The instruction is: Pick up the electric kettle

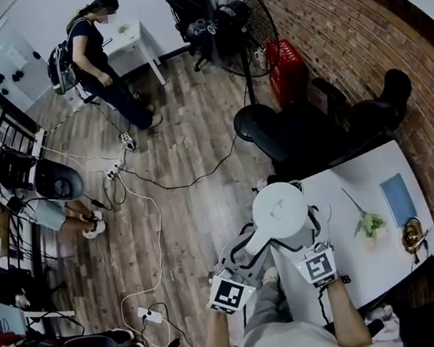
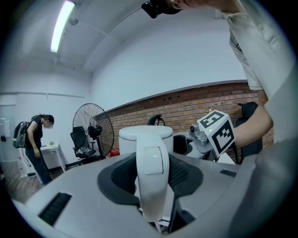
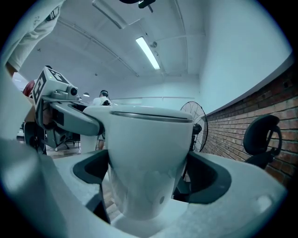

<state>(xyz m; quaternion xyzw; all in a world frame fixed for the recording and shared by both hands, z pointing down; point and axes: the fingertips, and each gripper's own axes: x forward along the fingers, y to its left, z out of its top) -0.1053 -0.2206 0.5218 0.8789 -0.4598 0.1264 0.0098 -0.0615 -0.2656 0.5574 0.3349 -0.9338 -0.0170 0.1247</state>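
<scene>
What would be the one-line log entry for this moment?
left tongs: shut on handle | right tongs: shut on electric kettle body | phase: held by both

A white table (image 1: 361, 181) is set by the brick wall (image 1: 340, 25); a green sprig (image 1: 369, 224) and a blue pad (image 1: 398, 197) are laid on it; cables (image 1: 179, 183) are strewn over the wooden floor (image 1: 195, 124).

We see kettle (image 1: 281, 209) hemmed btwn left gripper (image 1: 256, 244), clamped on its handle, & right gripper (image 1: 303, 235), hugging its body. Free floor (image 1: 200, 226) at frame left, cables (image 1: 158, 216) excepted; table (image 1: 357, 182), flower (image 1: 369, 224) & black chairs (image 1: 298, 130) block right.
</scene>
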